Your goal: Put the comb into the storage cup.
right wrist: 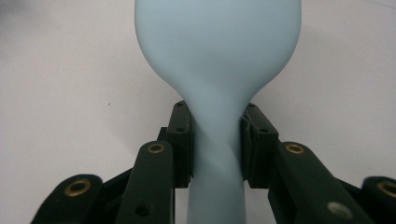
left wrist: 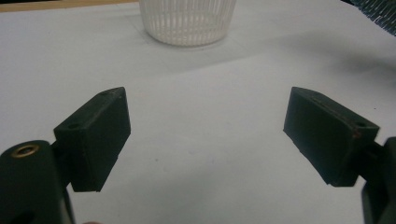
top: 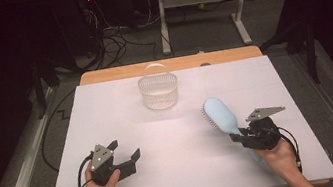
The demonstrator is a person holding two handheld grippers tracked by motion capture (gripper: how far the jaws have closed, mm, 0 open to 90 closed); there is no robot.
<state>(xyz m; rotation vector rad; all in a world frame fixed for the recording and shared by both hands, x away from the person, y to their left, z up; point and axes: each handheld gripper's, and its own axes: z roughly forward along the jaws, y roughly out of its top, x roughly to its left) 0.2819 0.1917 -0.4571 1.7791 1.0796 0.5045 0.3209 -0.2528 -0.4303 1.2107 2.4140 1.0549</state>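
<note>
A light blue hairbrush (top: 220, 116) is held over the right side of the white table, its head pointing up and to the left, bristles along its left edge. My right gripper (top: 240, 137) is shut on the neck of its handle; in the right gripper view the two black pads press on the hairbrush (right wrist: 217, 70) from both sides. At the front left my left gripper (top: 125, 155) stands open, with bare table between its fingers (left wrist: 95, 137). A white slatted basket (top: 159, 90) with a hoop handle stands at the middle back of the table; the basket (left wrist: 188, 21) lies straight ahead of the left gripper.
The white sheet (top: 107, 113) covers most of the table, and a wooden edge (top: 111, 74) shows along the far side. Beyond the table are a white desk frame (top: 200, 2) and cables on the floor. A metal rail (top: 19, 170) runs along the left.
</note>
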